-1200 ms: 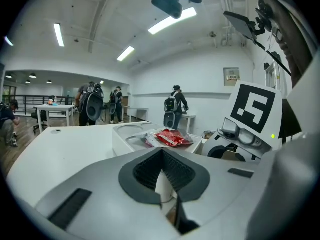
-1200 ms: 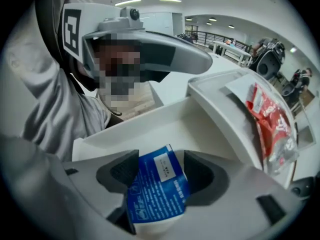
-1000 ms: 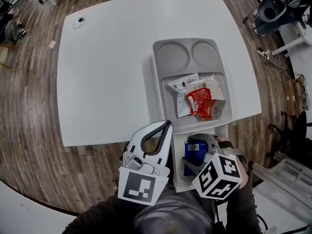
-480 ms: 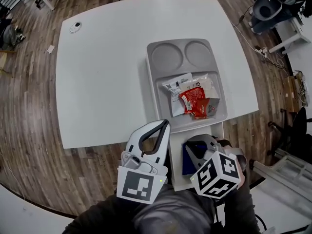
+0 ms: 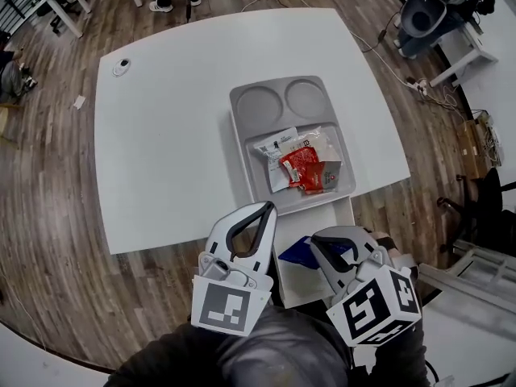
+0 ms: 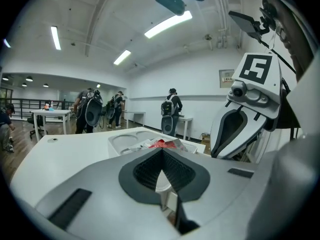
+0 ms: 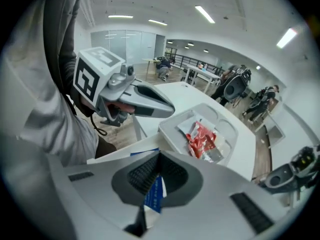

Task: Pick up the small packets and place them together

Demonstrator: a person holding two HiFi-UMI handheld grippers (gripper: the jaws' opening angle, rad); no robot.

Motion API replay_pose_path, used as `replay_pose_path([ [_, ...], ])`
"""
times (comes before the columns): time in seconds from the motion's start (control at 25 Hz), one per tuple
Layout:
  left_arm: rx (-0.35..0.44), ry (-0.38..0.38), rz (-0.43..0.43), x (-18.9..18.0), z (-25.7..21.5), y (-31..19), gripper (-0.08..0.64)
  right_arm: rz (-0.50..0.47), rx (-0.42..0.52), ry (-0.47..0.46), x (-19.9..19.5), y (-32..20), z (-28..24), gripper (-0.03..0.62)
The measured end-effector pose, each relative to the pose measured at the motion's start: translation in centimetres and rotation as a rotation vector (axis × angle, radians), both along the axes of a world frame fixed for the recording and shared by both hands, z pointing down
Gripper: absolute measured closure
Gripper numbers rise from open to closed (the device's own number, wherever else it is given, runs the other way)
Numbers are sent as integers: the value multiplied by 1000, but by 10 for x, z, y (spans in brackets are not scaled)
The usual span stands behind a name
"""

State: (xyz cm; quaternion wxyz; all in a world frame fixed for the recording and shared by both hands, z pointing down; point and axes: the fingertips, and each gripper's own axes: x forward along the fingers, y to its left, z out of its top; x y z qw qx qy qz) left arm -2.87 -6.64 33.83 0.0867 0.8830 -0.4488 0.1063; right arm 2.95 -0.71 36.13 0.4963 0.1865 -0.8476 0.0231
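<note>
We see a white table (image 5: 161, 135) filling most of the head view. On it, right of centre, sits a grey tray (image 5: 239, 147). It has two round recesses (image 5: 258, 101) along its upper end and one large rectangular compartment (image 5: 263, 188) at its lower end.

All the loose packets lie heaped in that compartment, toward its upper right:
- a white printed packet (image 5: 274, 145) at the heap's upper left
- a clear packet (image 5: 324, 142) at its upper right
- a red packet (image 5: 300, 166) on top in the middle
- a darker red packet (image 5: 327, 179) touching the red packet at lower right

Just below the tray, at the table's lower edge, is a white board (image 5: 300, 287).

Our left gripper (image 5: 267, 209) is at lower centre of frame, left of the board and apart from the tray. Its jaws are together, tips touching, nothing between them.

Our right gripper (image 5: 319, 245) is at lower right, jaws clamped tight on a blue-and-white packet (image 7: 155, 194), pads pinching it. In the head view that packet shows as a blue patch over the board, just below the tray's lower rim and apart from the heap. We can't tell if it touches the board.
</note>
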Motion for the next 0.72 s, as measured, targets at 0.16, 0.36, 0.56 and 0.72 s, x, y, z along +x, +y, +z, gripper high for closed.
replay_pose_path([
  [0.16,43,-4,22,2,-26,-4,560,16,57,-25,-4,-7,-30,589],
  [0.36,93,-17,12,0,-64,-8,560,-4,102,-112,-16,-17,-78,589],
  [0.56,149,-38,-23,-5,-86,-18,560,-41,170,-206,-23,-43,-119,589],
  [0.72,152,-49,-60,-13,-89,-28,560,-70,178,-233,-31,-73,-127,589],
])
